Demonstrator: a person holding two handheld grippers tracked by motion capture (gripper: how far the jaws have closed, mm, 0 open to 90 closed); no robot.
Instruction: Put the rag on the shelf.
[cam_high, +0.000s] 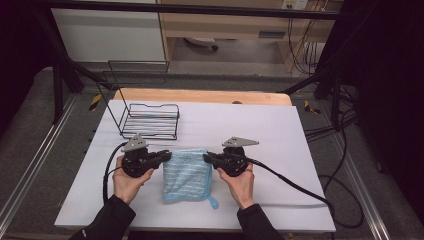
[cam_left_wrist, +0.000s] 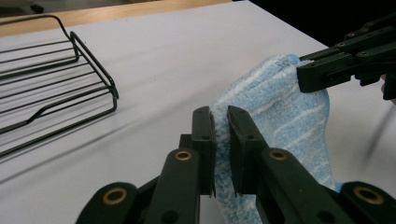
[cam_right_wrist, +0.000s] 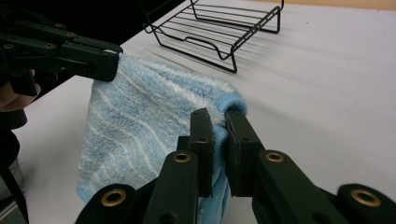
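Observation:
A light blue striped towel (cam_high: 186, 175) hangs between my two grippers above the white tabletop, its lower part still resting on the table near the front edge. My left gripper (cam_high: 166, 157) is shut on the towel's far left corner (cam_left_wrist: 222, 114). My right gripper (cam_high: 206, 157) is shut on the far right corner (cam_right_wrist: 224, 105). In the left gripper view the towel (cam_left_wrist: 285, 107) stretches away to the other gripper (cam_left_wrist: 327, 70). From the right gripper view the cloth (cam_right_wrist: 140, 126) spans over to the left gripper (cam_right_wrist: 100, 58). A small loop (cam_high: 213, 202) sticks out at the towel's near right corner.
A black wire rack (cam_high: 149, 120) stands on the white table cover (cam_high: 280, 135) behind the left gripper; it shows as rack (cam_left_wrist: 51, 84) and rack (cam_right_wrist: 224, 28) in the gripper views. Cables (cam_high: 295, 182) trail off both grippers. A wooden table edge (cam_high: 200, 95) lies at the back.

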